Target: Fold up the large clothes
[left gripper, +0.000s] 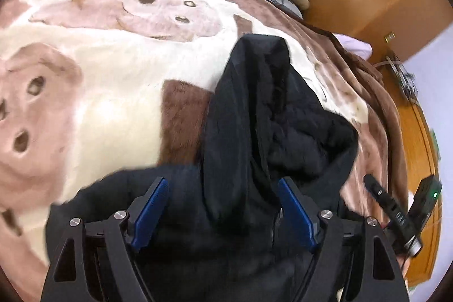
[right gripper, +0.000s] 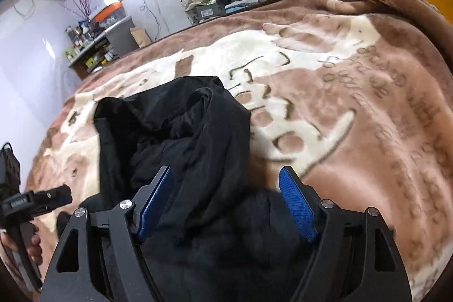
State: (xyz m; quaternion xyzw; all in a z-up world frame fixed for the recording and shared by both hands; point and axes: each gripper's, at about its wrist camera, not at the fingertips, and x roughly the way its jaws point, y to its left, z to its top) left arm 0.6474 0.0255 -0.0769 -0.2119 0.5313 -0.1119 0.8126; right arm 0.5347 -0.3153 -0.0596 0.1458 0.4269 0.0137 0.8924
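- One plush blanket (left gripper: 93, 53), cream and brown with cartoon faces and lettering, is seen spread over the whole bed.
- A black garment (left gripper: 254, 132) is found bunched on that blanket, towards its near edge; a long folded part is laid up the middle, away from the cameras, and a rumpled padded lining is exposed beside it.
- The left gripper (left gripper: 223, 205) is held over the near part of the garment, its blue pads (left gripper: 150, 211) set wide apart; cloth is seen between them, but it is not pinched.
- The right gripper (right gripper: 226, 203) is likewise spread wide above the garment, a fold of cloth being draped against its left pad (right gripper: 154, 200) without being clamped.
- A cluttered shelf (right gripper: 87, 53) by the far wall is filled with small bottles and boxes, too small to be told apart.
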